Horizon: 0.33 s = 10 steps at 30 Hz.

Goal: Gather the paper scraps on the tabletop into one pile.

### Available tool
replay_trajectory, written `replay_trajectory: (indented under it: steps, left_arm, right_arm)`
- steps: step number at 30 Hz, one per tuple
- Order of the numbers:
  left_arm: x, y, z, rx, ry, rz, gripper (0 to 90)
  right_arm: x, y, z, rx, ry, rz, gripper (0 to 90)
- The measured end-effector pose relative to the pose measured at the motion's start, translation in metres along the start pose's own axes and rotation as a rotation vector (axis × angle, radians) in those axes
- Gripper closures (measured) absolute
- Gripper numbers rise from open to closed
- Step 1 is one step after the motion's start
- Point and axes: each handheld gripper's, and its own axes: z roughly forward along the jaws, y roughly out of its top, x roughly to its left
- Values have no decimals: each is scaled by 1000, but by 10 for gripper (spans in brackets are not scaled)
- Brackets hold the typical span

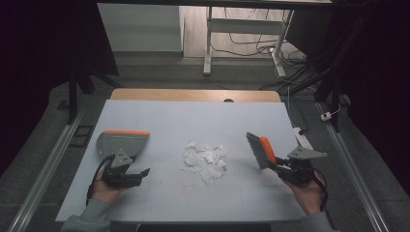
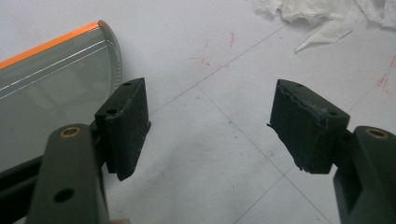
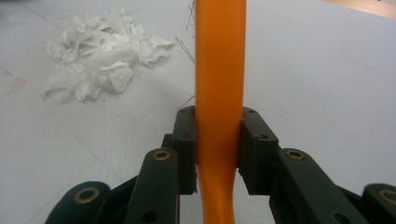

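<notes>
The white tabletop [image 1: 193, 121] carries a grey dustpan [image 1: 122, 143] with an orange lip at its left, unheld, and a heap of torn tissue scraps [image 1: 205, 159] at the middle. With the dustpan loose, a hard sweep would likely push it away or scatter the scraps. The left gripper [image 1: 143, 172] stands wide and empty just beside it; the right gripper [image 3: 218, 140] clamps the brush [image 1: 261, 150] by its orange handle. The right gripper view shows that grip; the high view shows the bristles.
</notes>
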Motion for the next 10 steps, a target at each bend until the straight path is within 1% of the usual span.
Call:
replay_trajectory:
  steps: [10]
  left_arm:
    - [-1,0,-1,-3,-4,0,288]
  right_arm:
    - [1,1,-1,-3,3,-5,706]
